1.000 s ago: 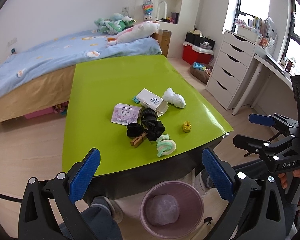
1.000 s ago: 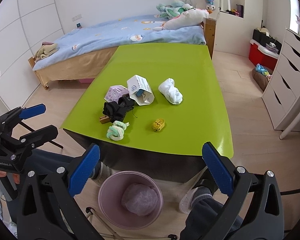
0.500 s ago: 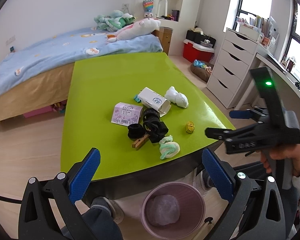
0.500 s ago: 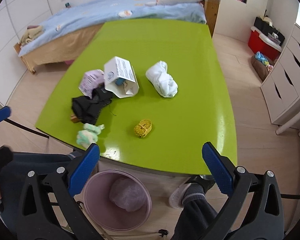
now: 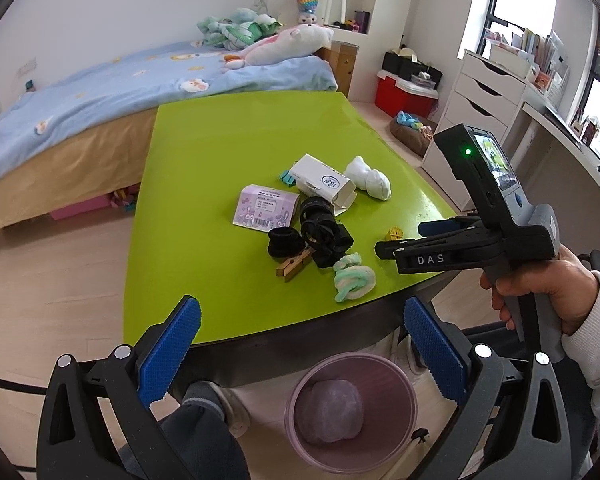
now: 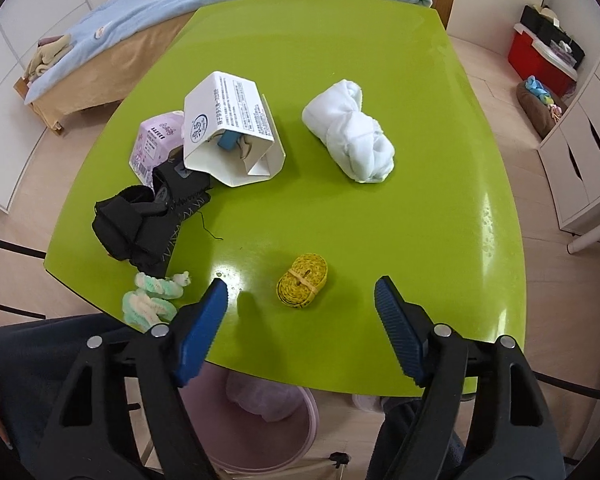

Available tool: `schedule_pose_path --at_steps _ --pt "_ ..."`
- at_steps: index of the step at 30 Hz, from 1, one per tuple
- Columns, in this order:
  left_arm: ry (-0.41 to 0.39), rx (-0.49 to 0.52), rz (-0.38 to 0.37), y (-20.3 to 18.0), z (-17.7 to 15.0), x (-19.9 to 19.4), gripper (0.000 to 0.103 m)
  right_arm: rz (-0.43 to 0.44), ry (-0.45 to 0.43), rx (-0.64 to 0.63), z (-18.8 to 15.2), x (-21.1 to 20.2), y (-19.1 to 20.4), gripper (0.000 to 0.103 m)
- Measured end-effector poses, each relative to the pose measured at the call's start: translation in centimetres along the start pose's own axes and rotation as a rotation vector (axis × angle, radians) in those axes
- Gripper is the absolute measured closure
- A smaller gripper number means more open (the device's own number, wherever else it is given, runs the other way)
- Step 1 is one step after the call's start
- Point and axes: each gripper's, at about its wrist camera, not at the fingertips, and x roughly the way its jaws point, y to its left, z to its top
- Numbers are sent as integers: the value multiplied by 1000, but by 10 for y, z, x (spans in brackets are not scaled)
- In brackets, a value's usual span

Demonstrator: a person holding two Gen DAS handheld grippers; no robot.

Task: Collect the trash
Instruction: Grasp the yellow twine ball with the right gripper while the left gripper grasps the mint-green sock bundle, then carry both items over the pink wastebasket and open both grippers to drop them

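On the green table [image 5: 220, 152] lie an open white carton [image 6: 230, 132], a purple packet [image 6: 156, 140], black cloth [image 6: 148, 216], a white cloth bundle [image 6: 350, 132], a pastel twisted roll [image 6: 152, 294], a wooden clothespin [image 5: 294, 266] and a yellow tape roll [image 6: 302, 280]. My right gripper [image 6: 302, 304] is open and empty, low over the table's near edge, straddling the yellow roll. It also shows in the left wrist view [image 5: 404, 240]. My left gripper [image 5: 300, 350] is open and empty, held back over the pink bin [image 5: 350, 404].
The bin, with a bag inside, stands on the floor under the table's near edge [image 6: 260, 436]. A bed [image 5: 100, 92] lies behind the table. White drawers [image 5: 480, 96] and a red box [image 5: 400, 92] stand to the right. My legs are by the bin.
My right gripper has moved forward and down over the table, to the yellow roll. The left gripper has stayed nearly still.
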Motion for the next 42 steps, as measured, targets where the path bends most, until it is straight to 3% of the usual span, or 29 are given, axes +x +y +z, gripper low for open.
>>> schedule_pose_path --at_steps 2,4,8,18,25,32,40,42 --pt "3 0 -2 0 -1 1 5 -1 5 4 2 2 0 45" --pt "5 5 -3 -2 -1 2 5 -6 -3 6 2 3 -1 51" --pt "9 8 -8 -4 -1 4 5 -1 -17 6 2 1 -4 79" --pt "32 29 -27 -19 6 17 5 61 -82 4 -10 -33 -10 80" --pt "92 21 -56 -35 16 47 5 70 -132 7 -22 -63 -21 79" --pt "191 -11 -14 -38 20 85 5 64 -146 21 -33 -72 -30 79" --pt "205 -11 -5 -43 15 98 6 69 -147 34 -40 -74 -37 79" --pt "206 -12 -10 -43 15 100 16 68 -146 34 -41 -73 -38 79"
